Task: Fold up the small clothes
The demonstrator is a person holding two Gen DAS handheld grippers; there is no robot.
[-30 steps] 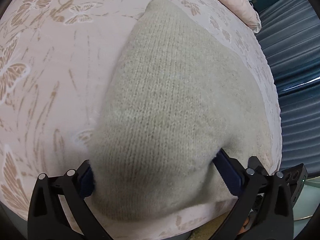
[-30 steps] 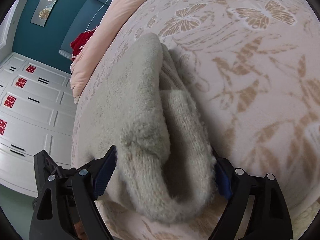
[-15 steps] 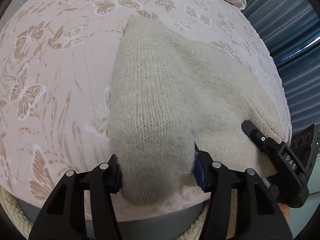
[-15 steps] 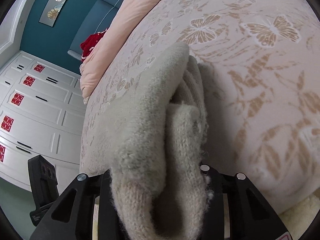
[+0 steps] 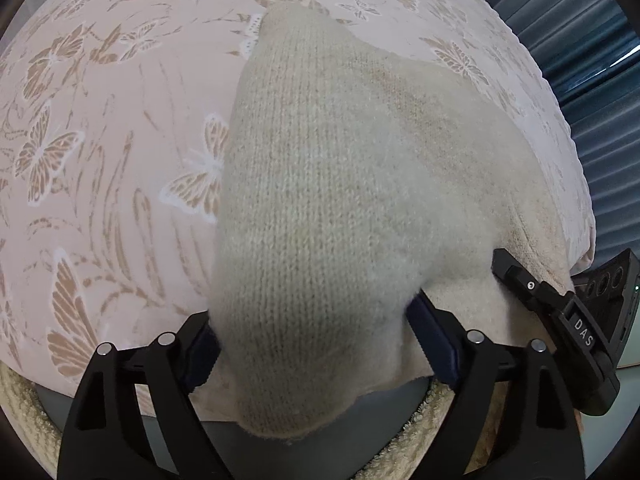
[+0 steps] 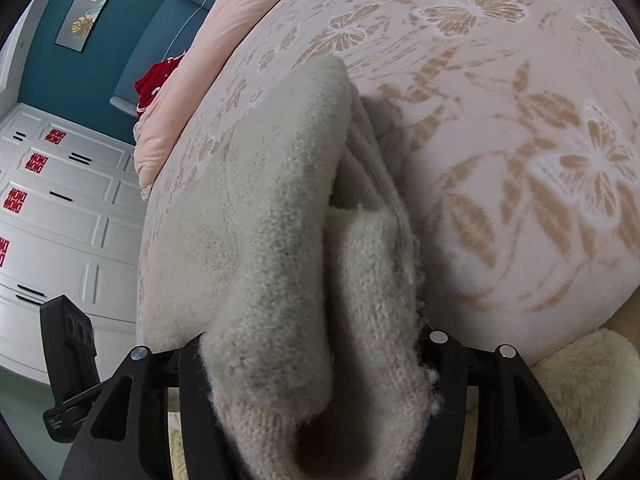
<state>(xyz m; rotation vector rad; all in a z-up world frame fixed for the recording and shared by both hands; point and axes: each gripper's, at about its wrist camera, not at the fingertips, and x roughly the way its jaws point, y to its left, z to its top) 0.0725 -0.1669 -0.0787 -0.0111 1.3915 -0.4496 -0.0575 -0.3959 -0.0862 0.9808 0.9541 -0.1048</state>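
The soft beige knitted top lies near the edge of the bed, on the pink bedspread with tan butterflies on it. The top is bunched up into folds, and its near end pokes out over the bed edge.

The left gripper has the near end of the top between its two fingers. The blue pads press into the wool from both sides, so the fingers are closed in on a thick lump of it.

The right gripper holds another part of the same top. In its view two thick rolls of wool sit side by side between the black fingers, and the fingers squeeze them tight. Each gripper shows up at the side of the other one's view, so the two are close together.

A fluffy cream rug lies just below the bed. Farther off in the right view are a pink pillow, a red cloth, a blue-green wall and white cupboard doors with red stickers. Blue curtains hang beside the bed in the left view.
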